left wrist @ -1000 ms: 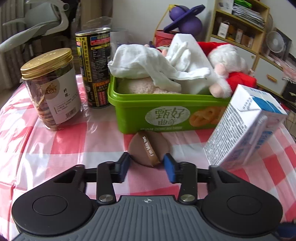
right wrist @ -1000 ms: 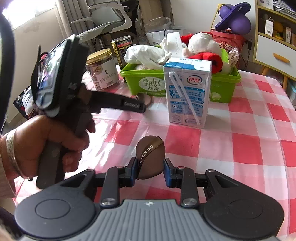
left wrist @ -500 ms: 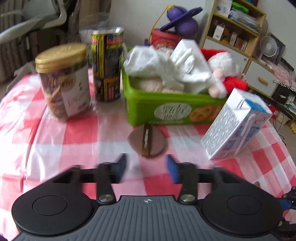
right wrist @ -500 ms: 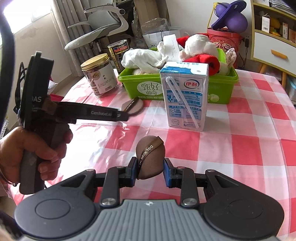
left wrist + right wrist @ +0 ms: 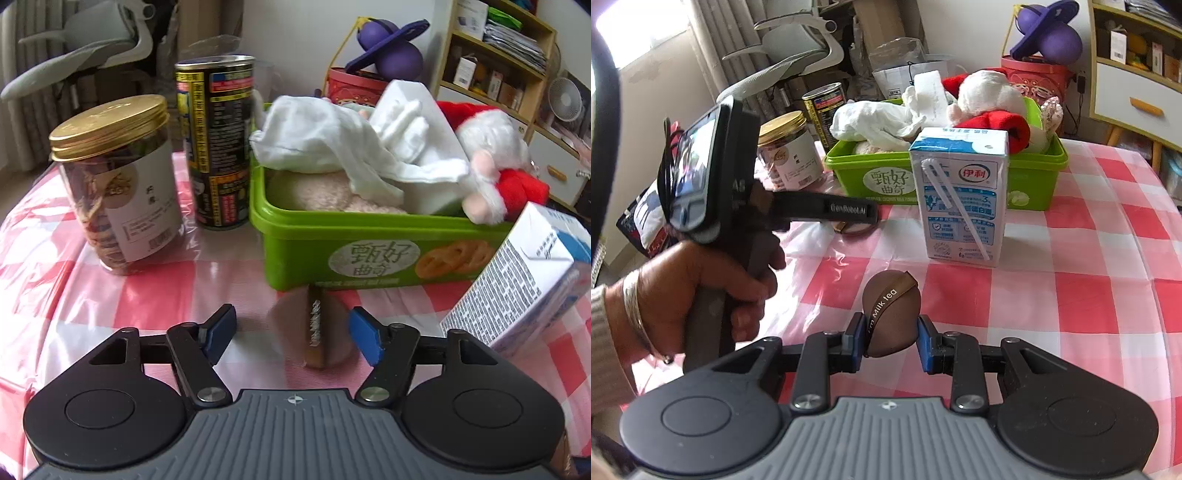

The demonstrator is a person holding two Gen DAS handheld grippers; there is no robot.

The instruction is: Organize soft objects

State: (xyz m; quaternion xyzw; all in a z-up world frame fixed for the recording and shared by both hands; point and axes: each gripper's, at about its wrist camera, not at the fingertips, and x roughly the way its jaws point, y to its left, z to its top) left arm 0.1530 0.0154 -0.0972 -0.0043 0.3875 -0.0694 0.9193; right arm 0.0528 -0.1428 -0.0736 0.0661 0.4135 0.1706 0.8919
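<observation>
Two brown puffs near the green box (image 5: 295, 240), one gripped, one loose.

The right tool (image 5: 891, 345) pinches a brown puff (image 5: 892, 314) between its blue pads, held above the table (image 5: 1089, 295), well in front of the box. The left tool (image 5: 291, 332) has its jaws closing, still apart; a second puff (image 5: 314, 328) lies between them on the table, just in front of the box, no pad pressing it. White cloth (image 5: 325, 144) and a Santa toy (image 5: 491, 162) sit inside the box; a milk carton (image 5: 960, 195) stands before it.
</observation>
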